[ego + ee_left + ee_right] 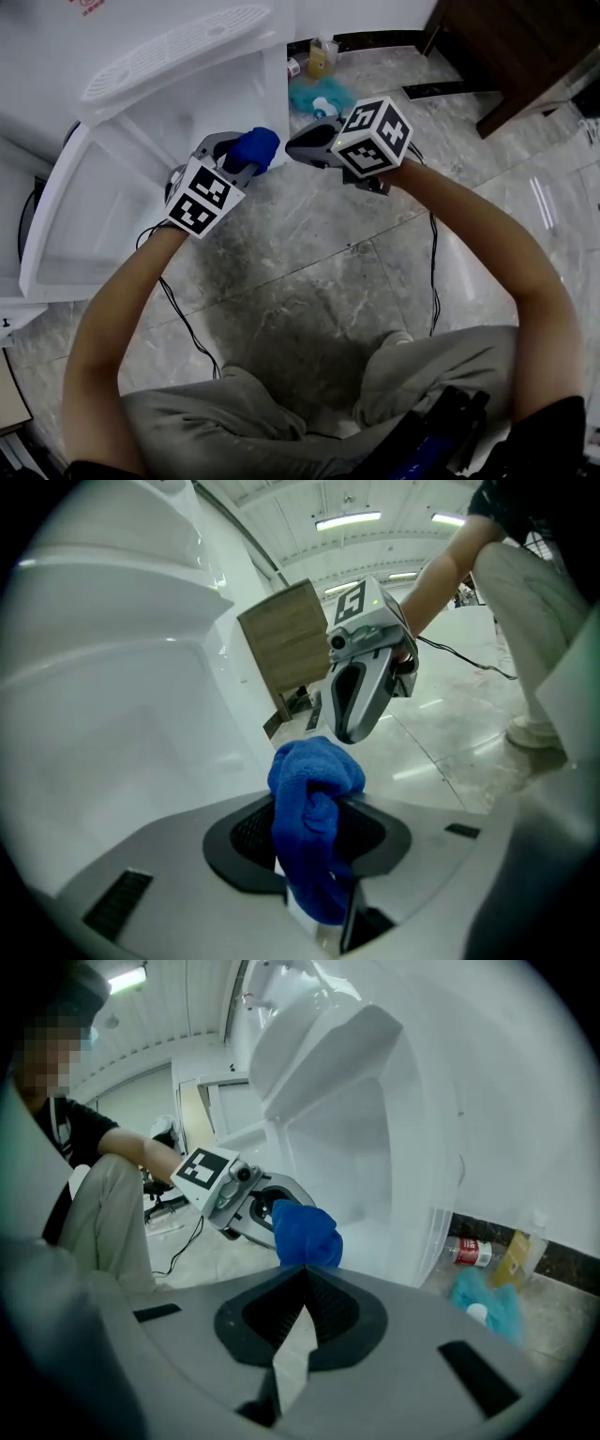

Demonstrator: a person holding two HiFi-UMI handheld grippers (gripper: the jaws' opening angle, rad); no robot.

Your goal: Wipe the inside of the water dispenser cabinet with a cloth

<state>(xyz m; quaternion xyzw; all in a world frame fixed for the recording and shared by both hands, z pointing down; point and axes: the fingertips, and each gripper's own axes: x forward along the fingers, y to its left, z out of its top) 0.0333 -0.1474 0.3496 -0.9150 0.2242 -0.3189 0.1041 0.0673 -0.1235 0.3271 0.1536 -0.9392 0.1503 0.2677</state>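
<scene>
Cloth (314, 827), blue, bunched into a wad, pinched between the left gripper's (321, 913) jaws; most of the wad bulges out past the tips. Right gripper (295, 1335): jaws pressed together, nothing between them. Its tips point toward the cloth from the right and sit just beside it, apart from it.

Both grippers are held up in front of the person, above the floor (309, 272), with the marker cubes (375, 136) facing the head camera. Black cables (187, 319) trail from the grippers down to the floor.

Water dispenser cabinet (112, 187): white, open, interior bare and pale. Its door (47, 225) is swung out to the left in the head view. The cloth hangs at the right edge of the cabinet mouth; cannot tell whether it touches the edge. Above the opening is a slotted white drip grille (178, 47).

The floor is grey marbled tile. At its far edge by the wall, right of the dispenser: a yellow bottle (322, 58), a red-labelled bottle (469, 1252) lying on its side, and a teal crumpled heap (319, 94). Dark wooden furniture (525, 47) stands at the far right corner.
</scene>
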